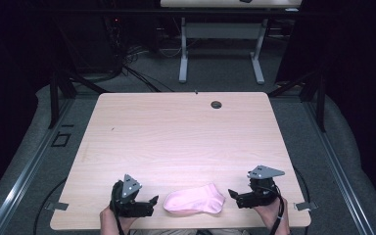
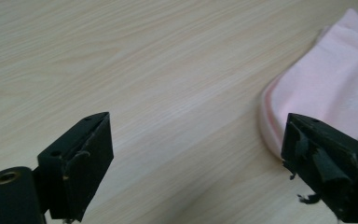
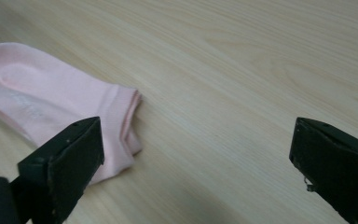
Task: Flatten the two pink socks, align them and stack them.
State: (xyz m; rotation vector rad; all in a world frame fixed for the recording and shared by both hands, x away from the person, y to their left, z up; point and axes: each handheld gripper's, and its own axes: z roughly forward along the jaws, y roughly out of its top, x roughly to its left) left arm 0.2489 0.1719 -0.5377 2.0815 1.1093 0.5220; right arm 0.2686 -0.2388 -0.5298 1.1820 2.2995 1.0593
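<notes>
— High view first: what's the biggest thing?
— The desk [image 1: 176, 132], pale wood, taking up the middle of the frame. Its top is bare apart from a small dark round hole [image 1: 216, 104] near the far edge, upper centre. Behind it, at the top of the frame, stands a second desk [image 1: 220, 29] on white legs, on grey floor.

— And the sock?
— The sock [image 1: 195, 200] is pink and lies flat at the bottom centre of the high view, close to the near edge of the desk. It sits between the two tools, just beside each and touching neither.

— How does the left tool stand?
— The left tool [image 1: 152, 200] is at the lower left of the sock, held in a hand [image 1: 111, 218]. In the left gripper view its jaws are spread wide with only bare wood between them; the sock's rounded end [image 2: 326, 88] lies at the right of that frame, just past the right jaw. It holds nothing.

— The right tool?
— The right tool [image 1: 232, 194] is at the sock's lower right. In the right gripper view its jaws also gape wide over bare wood, gripping nothing; the sock's cuff [image 3: 121, 121] lies at the left, behind the left jaw.
</notes>
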